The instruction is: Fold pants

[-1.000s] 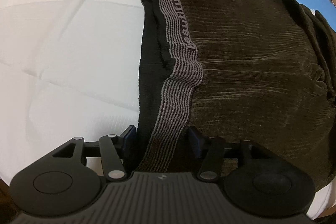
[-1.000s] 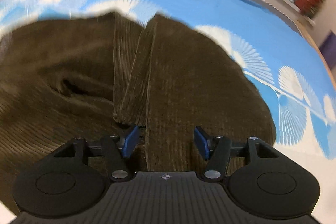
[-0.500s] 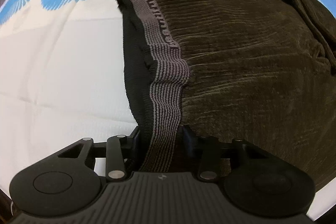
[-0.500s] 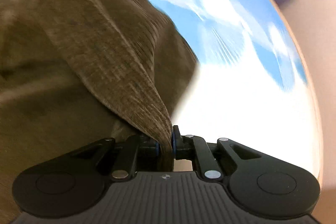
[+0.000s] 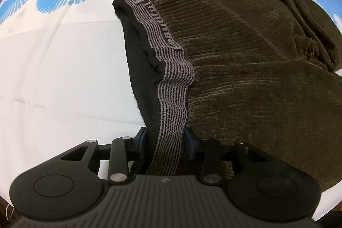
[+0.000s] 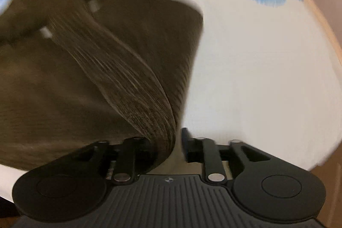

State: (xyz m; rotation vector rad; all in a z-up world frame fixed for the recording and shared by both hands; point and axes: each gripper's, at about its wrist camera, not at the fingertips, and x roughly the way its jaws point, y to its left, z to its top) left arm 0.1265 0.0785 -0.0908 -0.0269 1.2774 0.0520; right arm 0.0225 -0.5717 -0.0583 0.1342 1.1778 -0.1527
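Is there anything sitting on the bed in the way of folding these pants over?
Nothing visible. Both grippers, left and right, already grip the pants, and the sheet beside them shows nothing on it.

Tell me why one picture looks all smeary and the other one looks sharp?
Right wrist view: smeared by motion blur; the brown pants and the blue-and-white sheet streak, so only the right claw looks fairly crisp. Left wrist view: sharp; you can read the striped waistband threads held in the left claw, though the fisheye lens bends the edges round.
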